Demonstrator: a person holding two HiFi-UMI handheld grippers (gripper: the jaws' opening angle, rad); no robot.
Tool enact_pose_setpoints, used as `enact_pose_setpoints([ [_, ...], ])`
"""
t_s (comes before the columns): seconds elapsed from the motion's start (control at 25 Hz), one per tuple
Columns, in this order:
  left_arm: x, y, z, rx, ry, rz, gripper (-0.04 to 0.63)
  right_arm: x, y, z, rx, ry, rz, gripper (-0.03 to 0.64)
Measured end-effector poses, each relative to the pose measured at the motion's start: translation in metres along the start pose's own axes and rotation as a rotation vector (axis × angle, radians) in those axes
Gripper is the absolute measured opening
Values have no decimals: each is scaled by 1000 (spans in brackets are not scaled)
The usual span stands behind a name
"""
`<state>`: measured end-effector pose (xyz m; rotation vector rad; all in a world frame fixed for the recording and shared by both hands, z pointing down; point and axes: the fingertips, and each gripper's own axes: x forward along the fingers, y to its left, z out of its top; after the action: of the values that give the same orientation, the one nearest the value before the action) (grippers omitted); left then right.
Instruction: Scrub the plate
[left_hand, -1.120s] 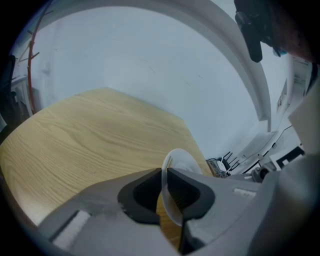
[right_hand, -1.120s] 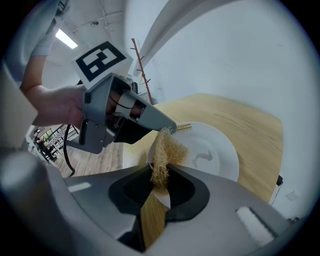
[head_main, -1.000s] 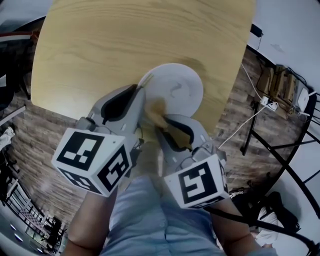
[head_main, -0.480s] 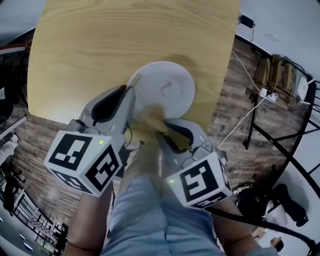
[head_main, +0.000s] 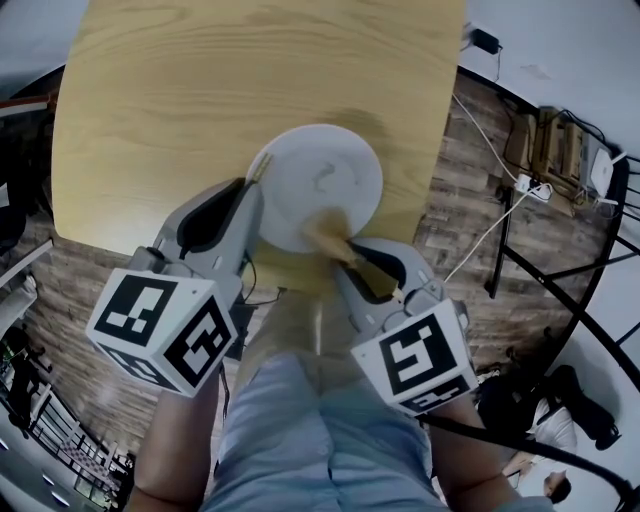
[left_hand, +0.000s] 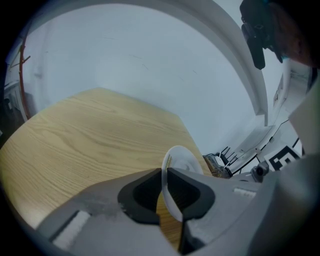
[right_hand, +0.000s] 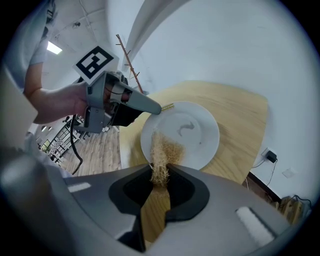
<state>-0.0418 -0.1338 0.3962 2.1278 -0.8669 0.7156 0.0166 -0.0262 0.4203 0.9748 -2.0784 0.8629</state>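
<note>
Scrubber (right_hand: 162, 152) in right gripper (right_hand: 161, 172), on plate (right_hand: 195, 131)

The table (head_main: 200, 90) is pale wood with clear grain and a smooth, satin finish. The plate (head_main: 345, 165) is white, smooth and faintly glossy. The scrubber (right_hand: 162, 152) is a rough bundle of tan fibres. The left gripper (left_hand: 164, 175) and right gripper (right_hand: 161, 172) are matt grey plastic.

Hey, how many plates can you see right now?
1. The white plate is at the wooden table's near edge. The left gripper pinches its left rim, and the right gripper's straw-coloured scrubber is on its near side. No other shows.
</note>
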Motion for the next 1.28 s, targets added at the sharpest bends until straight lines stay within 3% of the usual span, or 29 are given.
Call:
enact_pose_setpoints([
  [0.8, 2, -3, 4, 40, 16, 0, 58, -18, -62, -5, 60, 20, -149, 71],
  [1.28, -3, 4, 6, 70, 31, 1, 61, -12, -91, 26, 29, 22, -231, 71],
])
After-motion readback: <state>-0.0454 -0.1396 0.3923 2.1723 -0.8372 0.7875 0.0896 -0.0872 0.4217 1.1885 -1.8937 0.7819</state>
